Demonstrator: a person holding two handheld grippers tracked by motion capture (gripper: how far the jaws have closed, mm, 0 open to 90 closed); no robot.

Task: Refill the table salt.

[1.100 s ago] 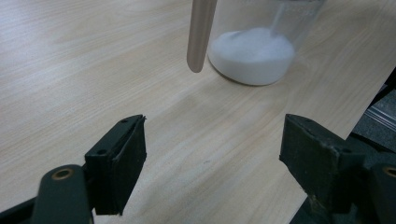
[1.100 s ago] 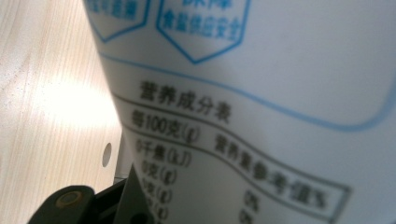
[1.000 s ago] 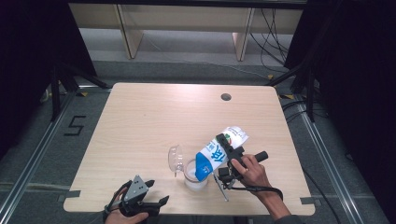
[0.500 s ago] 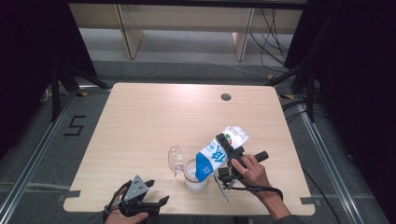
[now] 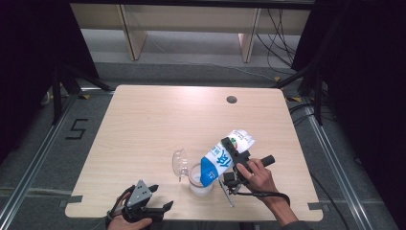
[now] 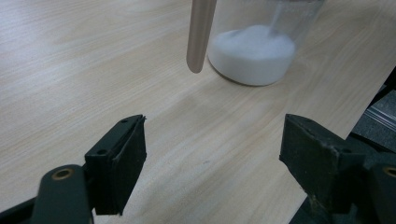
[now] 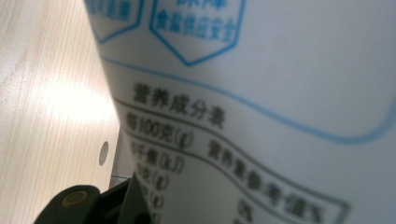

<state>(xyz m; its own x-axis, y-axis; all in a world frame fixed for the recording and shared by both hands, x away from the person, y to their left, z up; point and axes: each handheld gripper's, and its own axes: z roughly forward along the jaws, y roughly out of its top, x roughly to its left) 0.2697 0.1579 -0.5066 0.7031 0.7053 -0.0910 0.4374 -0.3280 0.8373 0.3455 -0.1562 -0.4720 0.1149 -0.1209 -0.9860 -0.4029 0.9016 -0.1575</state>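
The left gripper (image 5: 160,209) rests at the near table (image 5: 143,124) edge, jaws spread wide and empty. Ahead of it stands a clear cup (image 6: 261,42) of white powder, a wooden stick (image 6: 200,35) hanging beside. Beyond, the right gripper (image 5: 229,153) pinches a blue-and-white salt bag (image 5: 221,158), tilted mouth-down over the cup.

Your left gripper (image 6: 212,158) sits low over the tabletop (image 6: 70,70), jaws wide apart, nothing between. Ahead: clear cup (image 6: 261,28) with white powder (image 6: 252,51), wooden stick (image 6: 200,32) just beside it.
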